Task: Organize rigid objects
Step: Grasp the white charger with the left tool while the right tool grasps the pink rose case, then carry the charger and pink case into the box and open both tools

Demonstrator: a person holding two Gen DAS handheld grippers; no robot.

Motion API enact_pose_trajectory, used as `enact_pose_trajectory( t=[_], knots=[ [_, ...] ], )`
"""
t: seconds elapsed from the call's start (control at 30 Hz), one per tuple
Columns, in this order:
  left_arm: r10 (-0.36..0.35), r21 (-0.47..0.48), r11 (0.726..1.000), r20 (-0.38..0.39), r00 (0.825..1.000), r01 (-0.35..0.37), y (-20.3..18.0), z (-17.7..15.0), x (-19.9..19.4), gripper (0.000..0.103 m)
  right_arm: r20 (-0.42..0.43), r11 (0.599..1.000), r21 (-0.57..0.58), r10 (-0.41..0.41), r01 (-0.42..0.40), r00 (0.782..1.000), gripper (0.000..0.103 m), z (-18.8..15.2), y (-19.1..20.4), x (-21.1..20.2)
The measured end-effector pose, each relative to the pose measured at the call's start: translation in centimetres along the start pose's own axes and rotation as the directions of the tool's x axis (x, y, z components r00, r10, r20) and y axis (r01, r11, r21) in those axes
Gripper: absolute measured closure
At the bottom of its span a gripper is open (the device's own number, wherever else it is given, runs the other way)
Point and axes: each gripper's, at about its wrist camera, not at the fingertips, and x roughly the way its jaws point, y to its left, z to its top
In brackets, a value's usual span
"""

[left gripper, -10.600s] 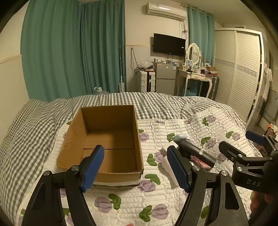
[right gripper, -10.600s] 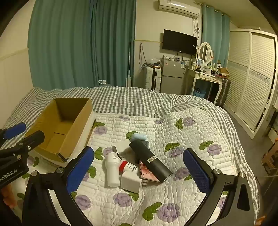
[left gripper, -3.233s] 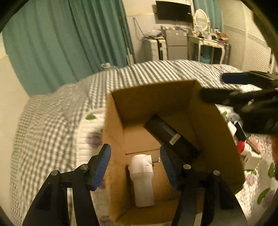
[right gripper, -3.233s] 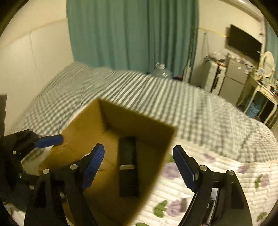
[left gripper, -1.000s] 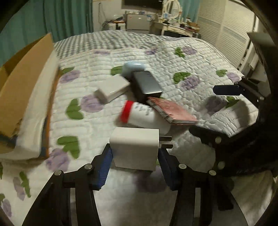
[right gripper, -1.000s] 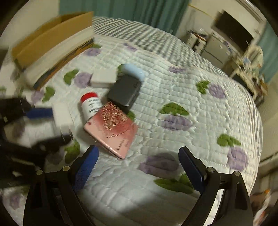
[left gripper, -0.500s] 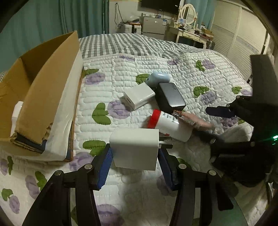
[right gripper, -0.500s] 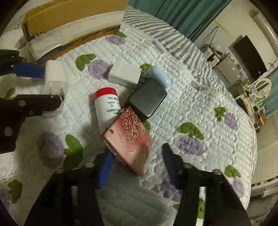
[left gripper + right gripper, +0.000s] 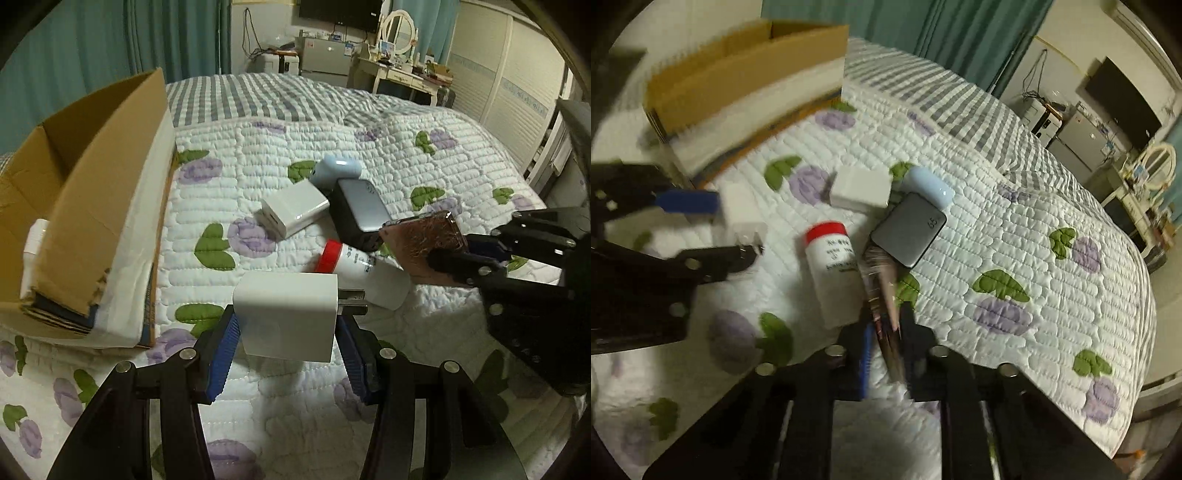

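My left gripper is shut on a white plug adapter and holds it above the quilt; it also shows in the right wrist view. My right gripper is shut on a pink patterned flat case, lifted edge-on; the case also shows in the left wrist view. On the quilt lie a white bottle with a red cap, a grey power bank, a white box and a pale blue case. The cardboard box stands at the left.
A white item shows inside the cardboard box's near corner. The bed's right edge drops off toward wardrobes. Curtains, a fridge and a dressing table stand behind the bed.
My right gripper has shut on the pink case and lifted it off the quilt. My left gripper still holds the white adapter and has drawn back a little toward the box.
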Motion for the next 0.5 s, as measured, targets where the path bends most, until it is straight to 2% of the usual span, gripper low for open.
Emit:
enact_pose_trajectory(
  t=[0.13, 0.3, 0.5],
  knots=[
    [-0.013, 0.0, 1.0, 0.031, 0.999, 0.013, 0.0, 0.3, -1.8, 0.05, 0.052, 0.998, 0.062, 0.008, -0.011, 0.999, 0.094, 0.3, -0.3, -2.2],
    [-0.02, 0.004, 1.0, 0.093, 0.995, 0.02, 0.2, 1.2, -5.1, 0.05, 0.119, 0.995, 0.093, -0.028, 0.017, 0.992, 0.094, 1.3, 0.1, -5.7],
    [-0.003, 0.0, 1.0, 0.195, 0.981, 0.003, 1.7, 2.7, -10.4, 0.05, 0.209, 0.994, 0.099, -0.073, 0.053, 0.975, 0.094, 3.9, 1.4, -11.1]
  ],
)
